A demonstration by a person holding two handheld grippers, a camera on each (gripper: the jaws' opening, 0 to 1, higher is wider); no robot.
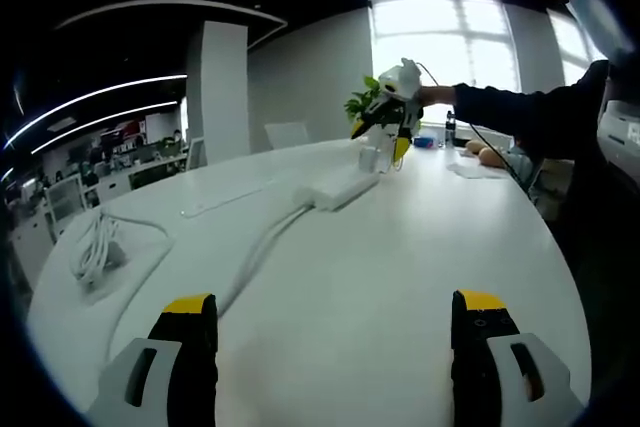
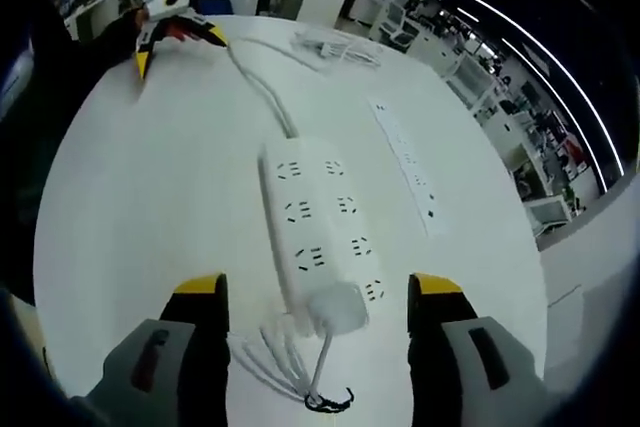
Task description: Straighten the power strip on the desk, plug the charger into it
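The white power strip [image 2: 315,222] lies lengthwise between my right gripper's [image 2: 318,292] open jaws, and its cord [image 2: 262,87] runs away across the table. A white charger [image 2: 336,309] sits on the strip's near end, apparently in a socket. The charger's bundled cable [image 2: 285,362] trails toward the camera. In the left gripper view the strip [image 1: 345,187] is far off, and the right gripper [image 1: 380,139] hovers open over the charger [image 1: 370,159]. My left gripper [image 1: 335,307] is open and holds nothing; it stands low over the bare table, well short of the strip.
A slim second power strip [image 2: 405,162] lies to the right of the first. A coiled white cable [image 1: 95,247] rests near the table's [image 1: 400,267] left edge. A plant [image 1: 362,102] and small items [image 1: 470,152] stand behind the strip. A person's dark sleeve [image 1: 520,117] reaches in from the right.
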